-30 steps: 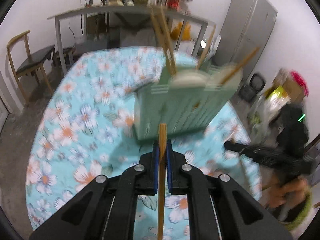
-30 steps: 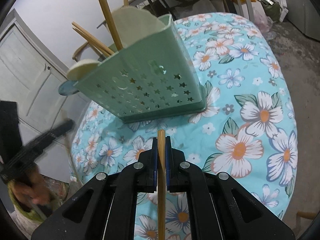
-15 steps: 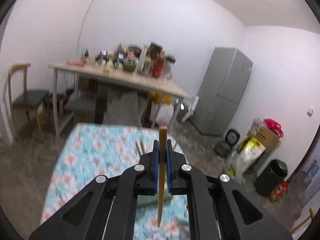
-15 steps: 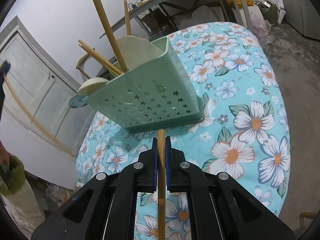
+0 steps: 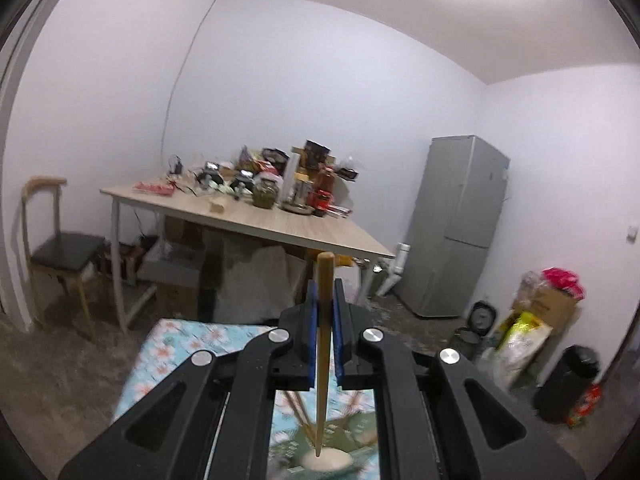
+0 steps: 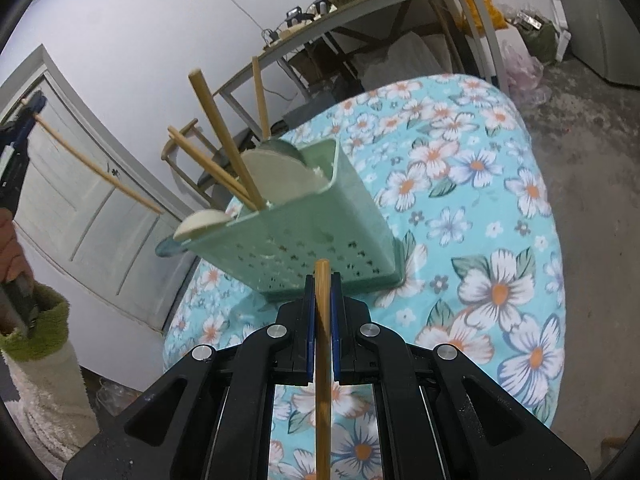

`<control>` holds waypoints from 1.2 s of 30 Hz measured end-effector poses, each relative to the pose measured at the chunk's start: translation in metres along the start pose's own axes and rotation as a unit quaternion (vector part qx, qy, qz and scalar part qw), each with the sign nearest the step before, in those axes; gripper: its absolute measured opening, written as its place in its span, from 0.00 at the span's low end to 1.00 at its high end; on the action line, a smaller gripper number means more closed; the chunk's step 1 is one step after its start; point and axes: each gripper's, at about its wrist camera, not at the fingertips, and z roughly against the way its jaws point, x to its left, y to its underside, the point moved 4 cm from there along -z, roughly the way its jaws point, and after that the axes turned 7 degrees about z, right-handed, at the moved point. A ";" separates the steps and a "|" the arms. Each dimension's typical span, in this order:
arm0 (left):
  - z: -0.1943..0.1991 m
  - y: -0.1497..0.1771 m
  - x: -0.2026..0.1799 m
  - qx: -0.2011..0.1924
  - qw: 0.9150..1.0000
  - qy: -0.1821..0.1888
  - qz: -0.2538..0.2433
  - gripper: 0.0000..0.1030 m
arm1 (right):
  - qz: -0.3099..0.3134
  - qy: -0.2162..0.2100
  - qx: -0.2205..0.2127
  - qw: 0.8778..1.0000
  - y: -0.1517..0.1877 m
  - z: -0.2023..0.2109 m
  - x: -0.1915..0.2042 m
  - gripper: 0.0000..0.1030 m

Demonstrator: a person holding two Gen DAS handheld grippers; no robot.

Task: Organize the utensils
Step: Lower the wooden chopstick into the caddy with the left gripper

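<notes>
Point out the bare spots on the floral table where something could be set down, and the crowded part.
Free: the floral tablecloth right of the green utensil caddy out to the table's edge, and the strip between the caddy and the right hand-held gripper. Crowded: the caddy top, where chopsticks and spoons fan out leftward.

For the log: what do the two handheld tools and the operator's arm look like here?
Both tools, left and right, are matte black linkages with round silver rivets and blue pads lining the fingers. The operator's hand shows a fuzzy green cuff over a white fleecy sleeve.
</notes>
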 end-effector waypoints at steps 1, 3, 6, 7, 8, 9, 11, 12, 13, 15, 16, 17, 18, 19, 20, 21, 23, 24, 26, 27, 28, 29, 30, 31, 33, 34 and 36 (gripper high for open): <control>-0.005 0.002 0.001 -0.004 1.000 -0.009 -0.008 0.06 | -0.001 -0.002 -0.001 1.000 -0.001 0.000 -0.001 0.05; -0.017 0.008 0.008 -0.005 1.000 -0.020 -0.011 0.06 | -0.001 -0.001 -0.003 1.000 -0.004 0.000 -0.002 0.05; -0.032 0.022 0.016 -0.003 0.999 -0.032 -0.014 0.06 | -0.003 -0.003 -0.002 1.000 -0.005 -0.003 -0.003 0.05; -0.037 0.028 0.018 -0.004 0.999 -0.034 -0.016 0.06 | -0.002 -0.003 -0.001 1.000 -0.005 -0.003 -0.003 0.05; -0.040 0.032 0.021 -0.003 0.999 -0.034 -0.016 0.06 | -0.001 -0.003 -0.001 1.000 -0.005 -0.004 -0.003 0.05; -0.046 0.040 0.025 0.001 0.999 -0.035 -0.018 0.06 | 0.000 -0.004 0.000 1.000 -0.005 -0.005 -0.003 0.05; -0.054 0.051 0.029 -0.002 0.999 -0.029 -0.017 0.06 | 0.003 -0.002 0.002 1.000 -0.005 -0.006 -0.002 0.05; -0.057 0.055 0.030 -0.003 0.999 -0.028 -0.018 0.06 | 0.003 -0.002 0.003 1.000 -0.005 -0.006 -0.002 0.05; -0.061 0.060 0.032 -0.003 0.999 -0.030 -0.021 0.06 | 0.003 -0.001 0.003 1.000 -0.005 -0.006 -0.002 0.05; -0.069 0.071 0.037 -0.001 0.999 -0.028 -0.024 0.06 | 0.006 0.001 0.002 1.000 -0.005 -0.005 -0.002 0.05; -0.073 0.076 0.040 0.003 0.999 -0.027 -0.023 0.06 | 0.007 0.002 0.001 1.000 -0.005 -0.004 -0.002 0.05; -0.076 0.080 0.042 0.007 0.999 -0.030 -0.023 0.06 | 0.007 0.004 0.000 1.000 -0.005 -0.003 -0.003 0.05; -0.080 0.086 0.047 0.014 0.999 -0.032 -0.021 0.06 | 0.007 0.006 -0.001 1.000 -0.005 -0.001 -0.003 0.05; -0.081 0.090 0.048 0.017 0.999 -0.032 -0.019 0.06 | 0.007 0.006 -0.003 1.000 -0.005 0.001 -0.004 0.05; -0.083 0.094 0.052 0.021 0.999 -0.036 -0.017 0.06 | 0.006 0.008 -0.004 1.000 -0.005 0.003 -0.005 0.05; -0.084 0.097 0.054 0.023 0.999 -0.038 -0.016 0.06 | 0.006 0.009 -0.006 1.000 -0.005 0.005 -0.006 0.05; -0.084 0.104 0.059 0.032 0.999 -0.041 -0.014 0.06 | 0.008 0.009 -0.009 1.000 -0.005 0.009 -0.005 0.05; -0.083 0.106 0.061 0.035 0.998 -0.042 -0.013 0.06 | 0.009 0.009 -0.010 1.000 -0.005 0.011 -0.004 0.05; -0.081 0.111 0.065 0.042 0.998 -0.043 -0.009 0.10 | 0.015 0.008 -0.015 1.000 -0.006 0.016 0.000 0.05; -0.080 0.114 0.067 0.044 0.998 -0.042 -0.004 0.16 | 0.018 0.008 -0.019 1.000 -0.007 0.019 0.003 0.05; -0.078 0.116 0.069 0.046 0.998 -0.040 0.000 0.19 | 0.022 0.007 -0.022 0.999 -0.008 0.021 0.005 0.05; -0.076 0.116 0.069 0.046 0.998 -0.038 0.002 0.25 | 0.025 0.008 -0.024 0.999 -0.009 0.023 0.008 0.05; -0.073 0.116 0.069 0.044 0.998 -0.038 0.005 0.29 | 0.027 0.008 -0.026 0.999 -0.009 0.026 0.010 0.05; -0.071 0.117 0.069 0.043 0.998 -0.039 0.005 0.31 | 0.030 0.008 -0.030 0.999 -0.011 0.030 0.012 0.05; -0.064 0.115 0.069 0.039 0.998 -0.039 0.009 0.36 | 0.035 0.006 -0.039 0.999 -0.015 0.038 0.018 0.05; -0.060 0.113 0.069 0.036 0.999 -0.039 0.011 0.37 | 0.038 0.005 -0.044 0.998 -0.017 0.042 0.021 0.05; -0.049 0.108 0.070 0.025 0.999 -0.041 0.018 0.41 | 0.049 0.000 -0.060 0.997 -0.025 0.053 0.030 0.05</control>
